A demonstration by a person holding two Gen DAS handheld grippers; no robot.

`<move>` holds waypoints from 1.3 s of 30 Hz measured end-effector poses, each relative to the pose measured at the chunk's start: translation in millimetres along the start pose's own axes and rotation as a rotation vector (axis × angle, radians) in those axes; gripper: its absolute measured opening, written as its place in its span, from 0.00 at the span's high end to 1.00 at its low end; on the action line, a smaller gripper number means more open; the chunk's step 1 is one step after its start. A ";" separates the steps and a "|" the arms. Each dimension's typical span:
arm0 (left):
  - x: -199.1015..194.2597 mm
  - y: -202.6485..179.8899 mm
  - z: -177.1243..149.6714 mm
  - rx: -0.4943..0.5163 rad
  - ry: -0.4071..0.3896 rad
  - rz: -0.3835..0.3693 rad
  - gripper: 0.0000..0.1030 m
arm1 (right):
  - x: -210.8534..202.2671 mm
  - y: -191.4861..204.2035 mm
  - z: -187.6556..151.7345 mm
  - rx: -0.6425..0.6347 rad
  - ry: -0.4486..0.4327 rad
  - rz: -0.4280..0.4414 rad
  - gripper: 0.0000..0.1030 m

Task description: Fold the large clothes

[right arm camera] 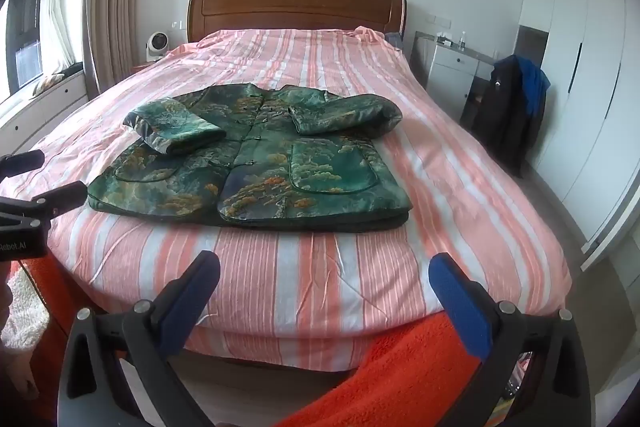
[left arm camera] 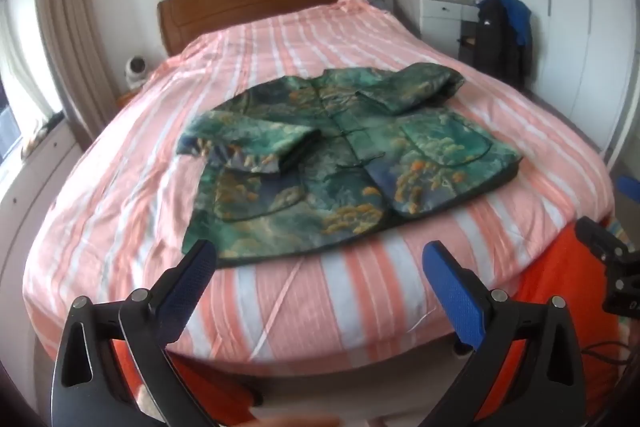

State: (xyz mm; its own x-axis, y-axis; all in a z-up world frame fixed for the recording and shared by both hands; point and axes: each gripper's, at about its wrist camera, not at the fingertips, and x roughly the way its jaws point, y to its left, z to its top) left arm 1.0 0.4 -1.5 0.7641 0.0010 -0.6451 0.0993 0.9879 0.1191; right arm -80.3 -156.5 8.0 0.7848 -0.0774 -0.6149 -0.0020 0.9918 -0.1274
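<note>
While the green jacket (right arm camera: 256, 163) lies flat mid-frame on the striped bed (right arm camera: 320, 287), both sleeves folded across its front, the left tongs (left arm camera: 320, 259) and right tongs (right arm camera: 324, 267) hang spread wide at the lower edge, holding nothing.

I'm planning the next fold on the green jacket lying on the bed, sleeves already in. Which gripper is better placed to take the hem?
Left, marginally. The left gripper, open and empty, hovers right at the green jacket's hem corner. The right gripper, also open, sits farther back with bare striped bedspread before the hem.
</note>
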 end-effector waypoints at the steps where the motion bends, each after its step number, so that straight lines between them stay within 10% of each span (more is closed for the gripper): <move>1: 1.2 0.0 -0.9 -0.015 0.015 -0.004 0.00 | -0.2 0.1 0.2 0.004 0.004 0.003 0.00; 39: 25.0 18.5 -6.8 -0.066 0.106 0.025 0.00 | 3.3 5.8 4.1 -0.005 0.002 -0.022 0.00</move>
State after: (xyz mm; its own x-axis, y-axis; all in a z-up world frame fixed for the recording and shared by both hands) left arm 17.6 19.8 -20.6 0.6936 0.0384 -0.7194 0.0368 0.9954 0.0885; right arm -75.2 -150.6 8.5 0.7832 -0.0993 -0.6137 0.0119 0.9894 -0.1449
